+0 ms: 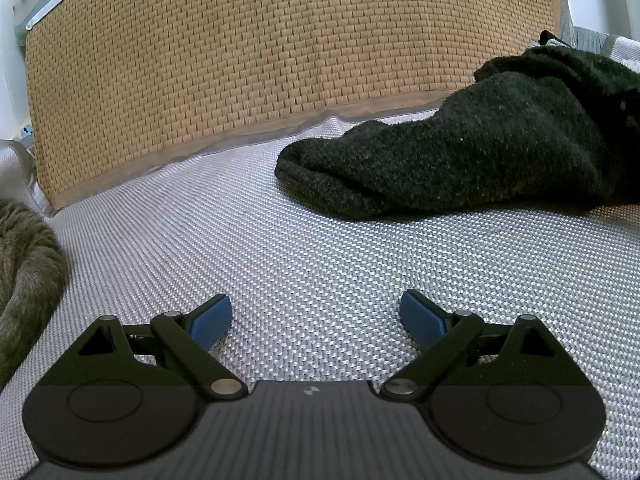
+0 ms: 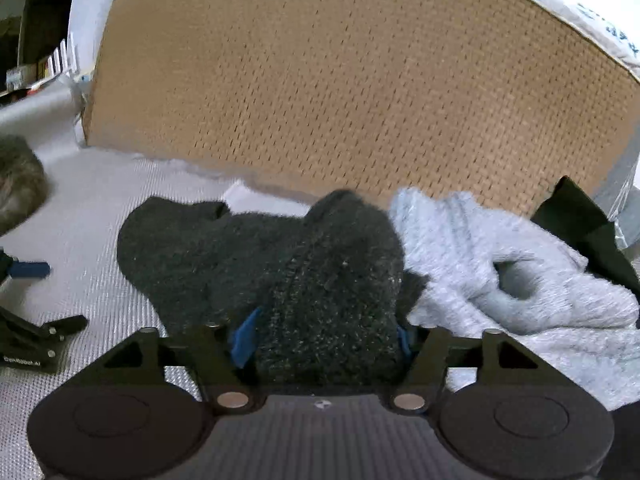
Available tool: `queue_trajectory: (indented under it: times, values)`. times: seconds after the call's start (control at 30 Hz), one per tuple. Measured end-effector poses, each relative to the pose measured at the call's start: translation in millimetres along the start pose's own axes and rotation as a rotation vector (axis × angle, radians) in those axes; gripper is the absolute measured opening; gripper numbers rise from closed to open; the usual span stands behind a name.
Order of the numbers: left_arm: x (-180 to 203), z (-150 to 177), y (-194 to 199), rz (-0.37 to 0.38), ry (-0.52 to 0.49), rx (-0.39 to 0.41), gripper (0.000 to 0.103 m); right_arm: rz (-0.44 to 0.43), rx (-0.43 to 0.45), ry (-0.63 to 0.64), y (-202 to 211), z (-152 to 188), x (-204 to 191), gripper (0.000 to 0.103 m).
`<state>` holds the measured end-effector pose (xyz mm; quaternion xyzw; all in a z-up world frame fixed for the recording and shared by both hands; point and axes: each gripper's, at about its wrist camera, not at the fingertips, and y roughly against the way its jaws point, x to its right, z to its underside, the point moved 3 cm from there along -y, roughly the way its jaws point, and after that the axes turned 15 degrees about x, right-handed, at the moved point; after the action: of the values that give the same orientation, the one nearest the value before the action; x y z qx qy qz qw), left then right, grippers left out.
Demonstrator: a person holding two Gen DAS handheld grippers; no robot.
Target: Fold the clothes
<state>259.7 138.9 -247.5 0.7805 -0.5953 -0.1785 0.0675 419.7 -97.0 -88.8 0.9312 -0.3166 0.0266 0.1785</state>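
While jaws gape: two socks [image 2: 280,264].

Woven tan panel [image 1: 260,72] filling upper frame, standing upright behind silver-grey woven mat [image 1: 280,264]. Grey-brown fur [image 1: 24,264] at left edge, resting on mat. Shelves with small items [image 2: 32,68], blurred, far upper left in right view.

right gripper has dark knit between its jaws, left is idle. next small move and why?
Probably close the right gripper on the dark knit garment: a bunched fold sits between its blue pads, whether they press is unclear, and the piece lies rumpled against the light grey garment. The left gripper stands open over bare mat.
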Motion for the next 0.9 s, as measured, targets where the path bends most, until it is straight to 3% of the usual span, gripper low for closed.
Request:
queue_trajectory:
  times: [0.1, 0.3, 0.7, 0.8, 0.9]
  values:
    - [0.7, 0.4, 0.6, -0.002, -0.004, 0.002, 0.095, 0.009, 0.024, 0.051, 2.2, -3.2, -16.1, 0.035]
    - [3.2, 1.4, 2.0, -0.005, -0.005, 0.004, 0.095, 0.028, 0.127, 0.120, 5.3, -36.8, -18.4, 0.024]
    - [0.0, 2.5, 2.5, 0.004, -0.004, 0.009, 0.096, 0.108, 0.270, 0.378, -55.0, -134.8, -7.8, 0.020]
    - [-1.2, 2.1, 1.3, 0.006, -0.001, 0.009, 0.096, 0.125, 0.272, 0.312, -74.3, -150.7, 4.6, 0.021]
    - [-0.9, 1.4, 0.2, 0.007, -0.002, 0.008, 0.096, 0.136, 0.158, 0.183, -107.4, -141.8, 25.5, 0.027]
